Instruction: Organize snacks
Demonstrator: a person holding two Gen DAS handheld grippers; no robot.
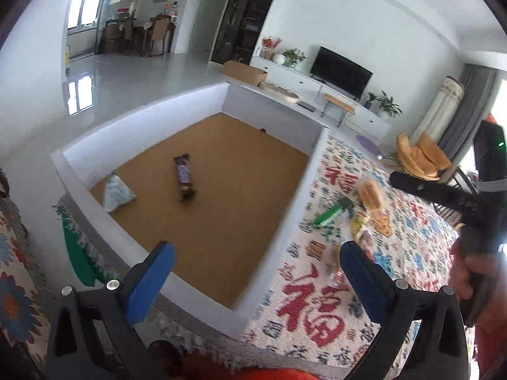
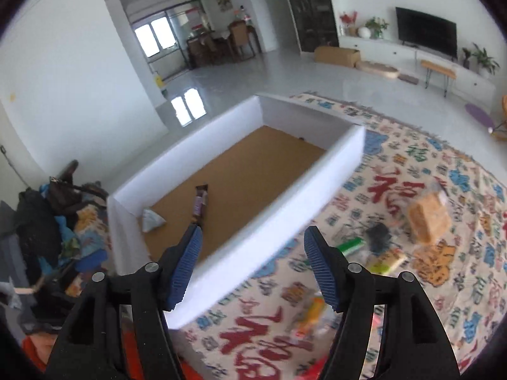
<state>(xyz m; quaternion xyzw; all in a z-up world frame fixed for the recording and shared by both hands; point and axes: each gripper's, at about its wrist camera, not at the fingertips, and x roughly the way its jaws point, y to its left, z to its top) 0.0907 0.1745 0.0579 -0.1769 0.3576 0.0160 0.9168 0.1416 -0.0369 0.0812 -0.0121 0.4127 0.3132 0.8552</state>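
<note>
Both the left gripper (image 1: pixel 256 258) and right gripper (image 2: pixel 253 243) stand apart, empty, above the box (image 1: pixel 190 107); inside it lie a chocolate bar (image 1: pixel 183 175) and a pouch (image 1: pixel 117 191).

Domestic living room: black flat-screen television (image 1: pixel 340 67) on long white low cabinet (image 1: pixel 320 87) beyond the jaws, wooden dining chairs (image 1: pixel 158 36), potted green plants (image 1: pixel 388 104).

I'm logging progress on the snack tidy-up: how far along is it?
Early on. Done: a brown chocolate bar and a pale triangular packet lie in the white box. In hand: nothing; the left claw and right claw are open and empty. Left: bread, a green pack and other snacks on the cloth.
</note>
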